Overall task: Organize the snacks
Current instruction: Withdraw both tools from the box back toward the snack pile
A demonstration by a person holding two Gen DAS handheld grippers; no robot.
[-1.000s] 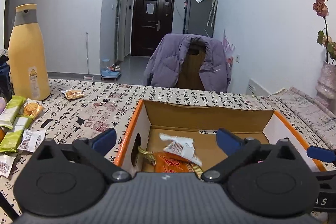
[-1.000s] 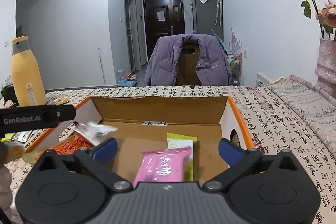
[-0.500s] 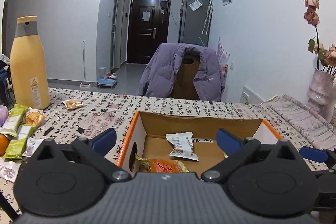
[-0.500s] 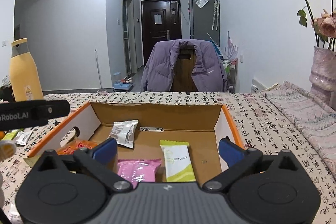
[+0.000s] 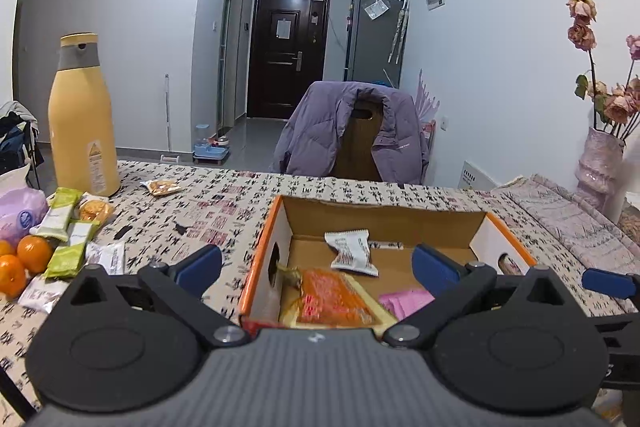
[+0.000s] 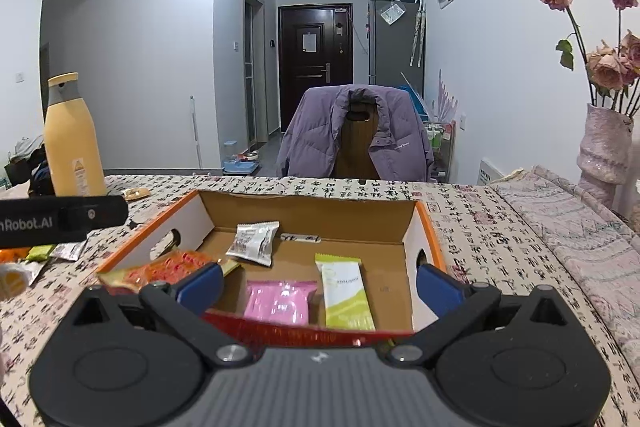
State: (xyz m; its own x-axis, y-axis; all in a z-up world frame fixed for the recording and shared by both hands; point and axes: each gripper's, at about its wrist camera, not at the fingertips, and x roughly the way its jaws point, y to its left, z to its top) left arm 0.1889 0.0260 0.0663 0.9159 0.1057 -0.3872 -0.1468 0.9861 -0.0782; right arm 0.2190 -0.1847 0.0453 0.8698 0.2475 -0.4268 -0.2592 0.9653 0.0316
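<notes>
An orange-rimmed cardboard box (image 5: 262, 247) (image 6: 430, 227) sits on the patterned tablecloth. Inside lie a white packet (image 5: 352, 253) (image 6: 254, 242), an orange packet (image 5: 332, 297) (image 6: 168, 267), a pink packet (image 5: 404, 301) (image 6: 278, 301) and a green-white bar (image 6: 346, 291). My left gripper (image 5: 316, 265) hangs open and empty above the box's near left side. Over the box's near edge, my right gripper (image 6: 318, 281) is open too, nothing between its fingers. Loose snacks (image 5: 70, 239) lie left of the box: green bars, white packets and a cracker pack (image 5: 162, 187).
A tall yellow bottle (image 5: 82, 119) stands at the far left, with oranges (image 5: 24, 259) and a purple tissue pack (image 5: 20, 217) near it. A chair with a purple jacket (image 5: 352, 133) is behind the table. A vase of dried roses (image 6: 604, 147) stands at right on a folded cloth.
The white packet dropped from the left gripper's reach into the box and now lies still. Both grippers have drawn back and risen from the box, so more of its inside shows.
</notes>
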